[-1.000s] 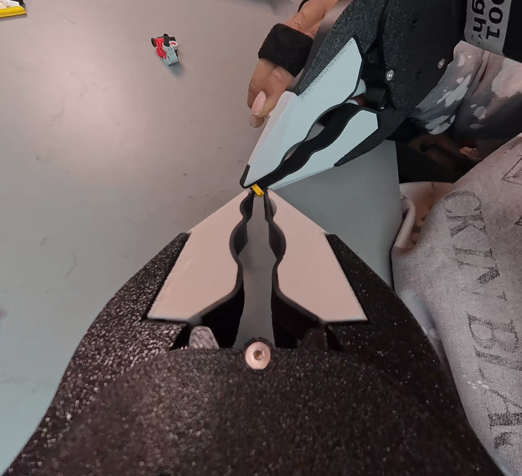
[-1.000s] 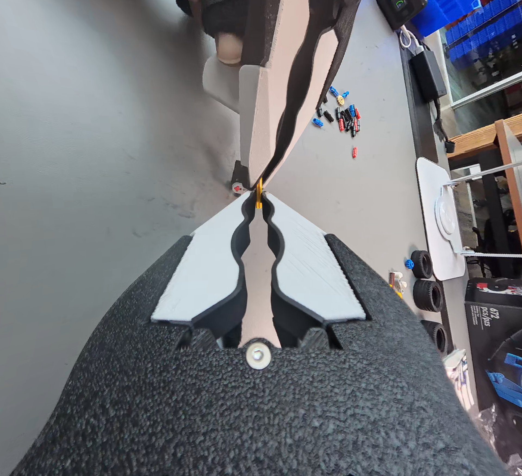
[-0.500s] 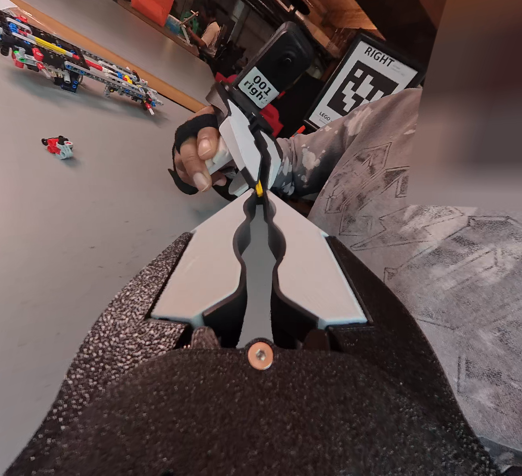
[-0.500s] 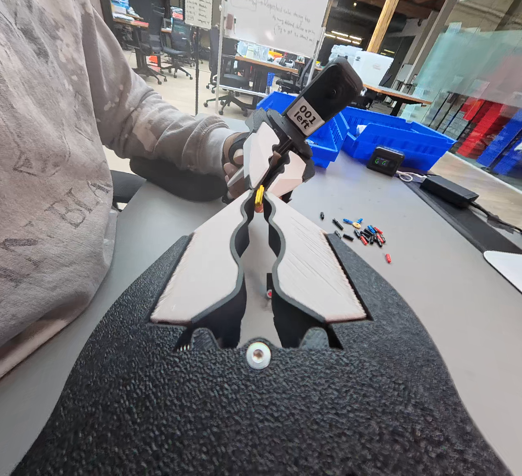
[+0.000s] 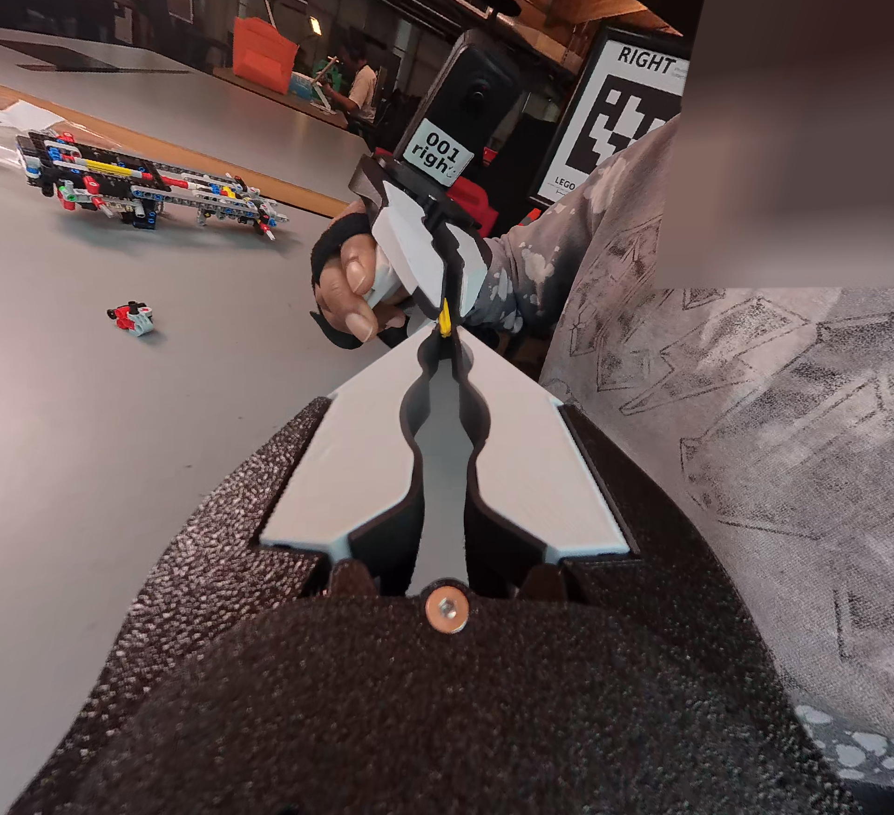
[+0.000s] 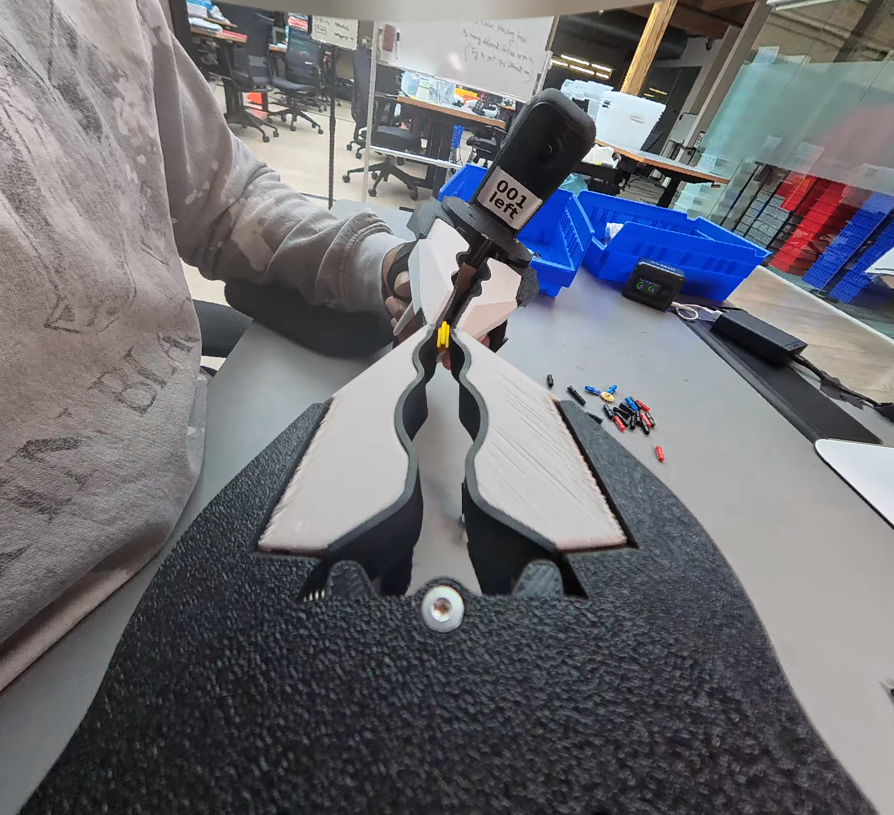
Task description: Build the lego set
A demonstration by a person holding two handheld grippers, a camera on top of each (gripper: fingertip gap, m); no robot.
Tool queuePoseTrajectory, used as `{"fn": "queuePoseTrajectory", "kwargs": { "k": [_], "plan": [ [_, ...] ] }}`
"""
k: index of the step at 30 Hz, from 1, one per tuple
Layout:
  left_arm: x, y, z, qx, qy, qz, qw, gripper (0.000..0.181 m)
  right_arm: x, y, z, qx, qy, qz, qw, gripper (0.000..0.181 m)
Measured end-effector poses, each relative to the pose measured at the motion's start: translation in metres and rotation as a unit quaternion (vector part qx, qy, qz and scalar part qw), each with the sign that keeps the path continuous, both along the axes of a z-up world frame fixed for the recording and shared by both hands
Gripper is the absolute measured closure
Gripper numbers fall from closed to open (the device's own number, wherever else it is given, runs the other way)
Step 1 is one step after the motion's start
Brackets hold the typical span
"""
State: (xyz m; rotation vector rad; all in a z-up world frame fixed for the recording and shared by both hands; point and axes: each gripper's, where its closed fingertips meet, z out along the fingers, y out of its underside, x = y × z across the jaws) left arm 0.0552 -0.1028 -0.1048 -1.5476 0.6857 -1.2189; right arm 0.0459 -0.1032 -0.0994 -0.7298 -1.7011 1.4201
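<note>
Both hand-held grippers met tip to tip in the air above the desk (image 5: 145, 404), right in front of the person's chest. The left hand-held gripper (image 5: 444, 341) had its fingers pressed nearly together on a tiny yellow pin (image 5: 445, 325), and the right hand-held gripper (image 6: 442, 341) was pinched on that same pin (image 6: 441, 336) from the opposite side. So the pin sat between the two sets of tips, clear of the desk, with both seeming to have a bite on it. I couldn't tell which one was really carrying it.

My read: this was a handoff or regrip, getting the pin lined up so one end sticks out for pushing into a hole. To do it well, I'd say only one side should let go, and slowly, since a piece that small would likely pop out if both squeezed off-axis. Keep the two grippers in line with the pin, and don't twist.

Working outward from the pin: the chassis (image 5: 145, 187), a long half-built frame, lay on the desk well off to the far left in the left wrist view, with a small red and grey piece (image 5: 131, 313) nearer but still well apart from the pin. On the other side, a scatter of spare pins (image 6: 624, 412) in black, blue and red lay on the desk beyond the pin. Blue bins (image 6: 677, 250) stood farther back.
</note>
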Motion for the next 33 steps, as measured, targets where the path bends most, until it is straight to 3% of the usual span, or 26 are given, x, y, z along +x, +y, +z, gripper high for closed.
{"fn": "queuePoseTrajectory", "kwargs": {
  "k": [7,9,13,16,18,23,28,33],
  "plan": [
    [-0.004,0.007,-0.009,-0.013,0.029,0.027,0.999,0.176,-0.004,0.007,-0.01,0.008,-0.053,-0.02,0.998,0.178],
    [-0.014,0.017,-0.019,-0.015,0.074,0.063,0.995,0.162,-0.005,0.015,-0.016,0.013,-0.075,-0.029,0.997,0.178],
    [-0.037,0.024,-0.075,-0.037,0.251,0.102,0.962,0.137,-0.002,0.048,-0.03,0.029,-0.11,-0.055,0.992,0.178],
    [-0.041,0.024,-0.117,-0.048,0.36,0.094,0.927,0.136,-0.002,0.059,-0.051,0.054,-0.139,-0.061,0.987,0.178],
    [-0.04,0.029,-0.129,-0.037,0.402,0.09,0.91,0.136,-0.004,0.056,-0.061,0.055,-0.154,-0.053,0.985,0.178],
    [-0.035,0.038,-0.133,-0.025,0.415,0.065,0.907,0.141,-0.003,0.051,-0.078,0.067,-0.181,-0.042,0.98,0.178],
    [-0.026,0.037,-0.133,-0.02,0.411,0.025,0.911,0.166,-0.006,0.042,-0.096,0.088,-0.213,-0.039,0.972,0.178],
    [-0.022,0.039,-0.133,-0.008,0.418,0.036,0.908,0.166,-0.008,0.046,-0.116,0.132,-0.241,-0.056,0.96,0.178]
  ]
}}
